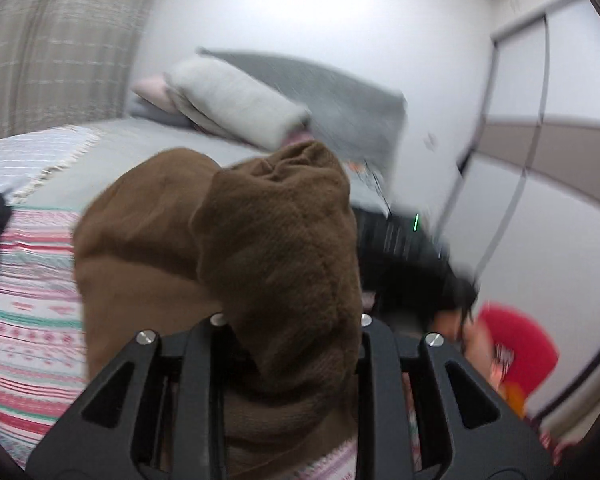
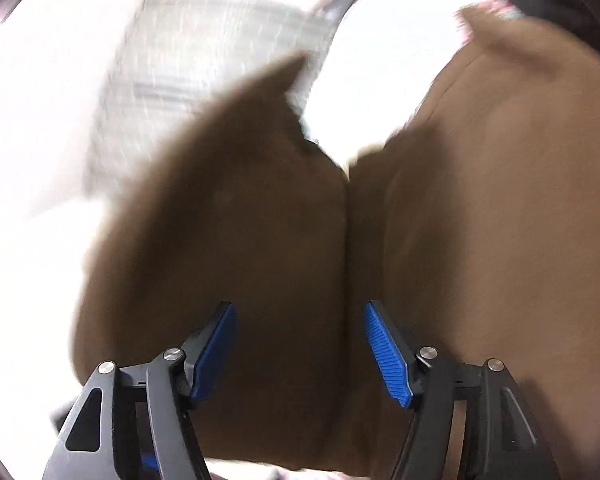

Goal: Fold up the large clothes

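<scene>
Left wrist: tongs (image 1: 288, 360) apparently clamp brown garment (image 1: 276, 248), bed (image 1: 32, 280) visible | right wrist: tongs (image 2: 300, 344) spread.

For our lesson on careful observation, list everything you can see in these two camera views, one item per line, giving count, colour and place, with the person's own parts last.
garment: one, brown, bunched up in front of both cameras, above the bed
patterned bedspread: one, pink, white and green stripes, on the bed at the left
fringed blanket: one, pale blue-grey, further back on the bed
pillows: a blurred stack, light grey over pink, at the headboard
headboard: one, grey, against the white wall
curtain: one, beige check, upper left
wardrobe doors: white and taupe, at the right
red item: one, lower right, too blurred to name
left tool: black, fingers hidden under the garment
right tool: black with blue pads, spread apart
</scene>
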Motion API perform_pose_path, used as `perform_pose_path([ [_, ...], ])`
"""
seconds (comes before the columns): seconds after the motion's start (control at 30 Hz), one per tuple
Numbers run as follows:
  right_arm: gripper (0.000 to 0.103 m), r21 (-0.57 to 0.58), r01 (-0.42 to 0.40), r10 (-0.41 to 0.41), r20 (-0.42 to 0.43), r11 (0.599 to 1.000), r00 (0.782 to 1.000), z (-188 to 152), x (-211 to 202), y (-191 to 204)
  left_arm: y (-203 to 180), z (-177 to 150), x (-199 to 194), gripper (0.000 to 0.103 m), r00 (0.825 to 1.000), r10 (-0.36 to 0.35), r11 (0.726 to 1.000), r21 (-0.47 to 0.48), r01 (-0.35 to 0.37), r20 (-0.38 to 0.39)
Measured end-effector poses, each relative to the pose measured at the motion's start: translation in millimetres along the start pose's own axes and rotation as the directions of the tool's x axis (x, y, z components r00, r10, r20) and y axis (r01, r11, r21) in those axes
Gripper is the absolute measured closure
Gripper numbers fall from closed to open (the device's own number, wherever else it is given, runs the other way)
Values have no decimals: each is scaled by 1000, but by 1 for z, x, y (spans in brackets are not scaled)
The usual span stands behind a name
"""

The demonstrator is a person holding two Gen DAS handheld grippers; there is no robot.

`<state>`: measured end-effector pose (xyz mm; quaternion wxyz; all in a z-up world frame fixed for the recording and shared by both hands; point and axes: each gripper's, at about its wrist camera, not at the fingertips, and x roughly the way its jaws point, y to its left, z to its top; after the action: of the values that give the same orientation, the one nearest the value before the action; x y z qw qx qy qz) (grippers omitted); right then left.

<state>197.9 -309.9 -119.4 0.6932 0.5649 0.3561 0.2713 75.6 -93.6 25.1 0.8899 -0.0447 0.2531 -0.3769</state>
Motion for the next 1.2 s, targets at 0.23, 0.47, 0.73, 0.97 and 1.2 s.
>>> perform_pose_path([
  [0.23,32,234,112,-171,250,966,953,21,-102,-52,-27,-65,70,75,972,-10,983,176,53,-236],
  [0.47,23,101,208,-220,120,973,968,28,-77,-30,-35,-66,59,75,958,-41,959,257,118,-284],
  [0.73,27,-203,362,-386,-89,910,918,44,28,11,-32,-58,48,75,964,-37,950,289,115,-263],
  [0.97,74,-490,416,-471,12,766,882,43,39,84,-40,-9,52,75,981,-113,961,233,148,-158],
  [1.2,73,-472,522,-554,83,710,828,69,-11,61,-75,-27,115,68,943,-187,938,235,255,-275],
])
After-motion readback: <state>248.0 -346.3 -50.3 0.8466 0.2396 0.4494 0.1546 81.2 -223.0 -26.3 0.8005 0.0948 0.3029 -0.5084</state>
